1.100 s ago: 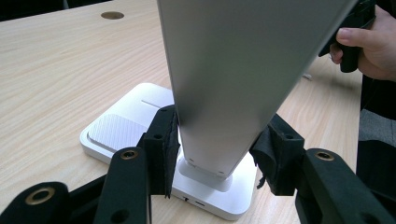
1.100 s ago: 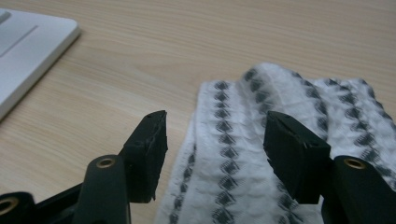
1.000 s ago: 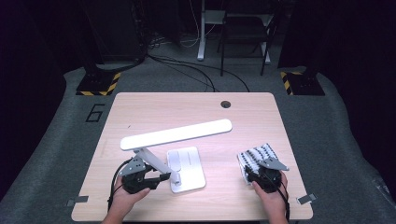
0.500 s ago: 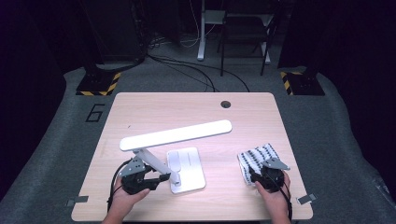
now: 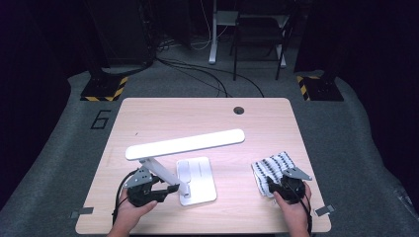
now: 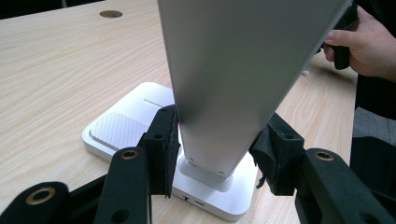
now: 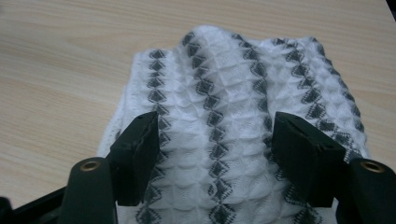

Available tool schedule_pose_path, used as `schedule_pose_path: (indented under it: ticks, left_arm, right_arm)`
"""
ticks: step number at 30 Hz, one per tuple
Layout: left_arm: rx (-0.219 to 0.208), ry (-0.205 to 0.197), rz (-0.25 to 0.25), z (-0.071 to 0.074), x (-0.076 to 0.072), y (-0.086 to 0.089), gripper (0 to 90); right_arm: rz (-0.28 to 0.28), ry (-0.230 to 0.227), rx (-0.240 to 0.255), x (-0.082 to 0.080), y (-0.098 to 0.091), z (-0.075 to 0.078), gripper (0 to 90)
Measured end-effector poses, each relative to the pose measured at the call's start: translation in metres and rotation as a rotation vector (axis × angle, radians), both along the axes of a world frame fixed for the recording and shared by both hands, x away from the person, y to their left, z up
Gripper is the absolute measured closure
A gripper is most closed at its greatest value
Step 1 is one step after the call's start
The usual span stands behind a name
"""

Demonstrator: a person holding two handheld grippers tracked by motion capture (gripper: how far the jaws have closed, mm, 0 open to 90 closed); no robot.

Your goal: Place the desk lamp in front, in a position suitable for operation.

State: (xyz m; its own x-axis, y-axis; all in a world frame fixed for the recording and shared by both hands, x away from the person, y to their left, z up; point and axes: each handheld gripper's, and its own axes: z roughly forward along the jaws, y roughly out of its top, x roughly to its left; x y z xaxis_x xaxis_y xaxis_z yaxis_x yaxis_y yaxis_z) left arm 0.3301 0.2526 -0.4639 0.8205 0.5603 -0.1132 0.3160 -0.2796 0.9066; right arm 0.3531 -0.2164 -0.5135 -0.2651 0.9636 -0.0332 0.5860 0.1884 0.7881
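A white desk lamp (image 5: 185, 144) stands on its flat base (image 5: 197, 180) at the near middle of the table. My left gripper (image 5: 170, 189) is shut on the lamp's slanted arm (image 6: 233, 84) just above the base (image 6: 121, 128), with both pads pressed against its sides. A white cloth with grey diamond stripes (image 5: 271, 165) lies crumpled at the near right. My right gripper (image 7: 217, 149) hovers over the cloth (image 7: 224, 93). Its jaws have just been opening and stand wide apart. The cloth lies between and under them, and the pads do not press on it.
The wooden table (image 5: 207, 118) has a round cable hole (image 5: 239, 110) at its far side. The lamp's long head reaches over the middle of the table. In the left gripper view the person's right hand (image 6: 355, 44) shows beyond the lamp. Dark floor with cables surrounds the table.
The right gripper has edged slightly back toward the near edge over the cloth. The left gripper and the lamp have stayed where they were.
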Motion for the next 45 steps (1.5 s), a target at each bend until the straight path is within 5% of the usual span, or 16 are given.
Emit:
schedule_pose_path:
  ticks: [16,30,34,45]
  left_arm:
    - [0.001,0.000,-0.009,0.000,0.000,0.001,53.8]
    - [-0.008,-0.005,0.003,-0.001,0.000,0.000,53.8]
    - [-0.006,-0.004,0.005,-0.001,-0.001,0.000,53.9]
    - [-0.001,0.002,-0.005,0.000,-0.003,-0.005,53.9]
  right_arm:
    - [-0.001,0.036,-0.006,0.007,-0.002,-0.009,34.2]
    - [0.078,0.040,0.013,0.003,0.008,-0.007,79.1]
    - [0.091,0.037,0.053,0.002,0.010,-0.004,80.9]
    - [0.212,-0.009,0.070,-0.011,0.040,0.013,81.1]
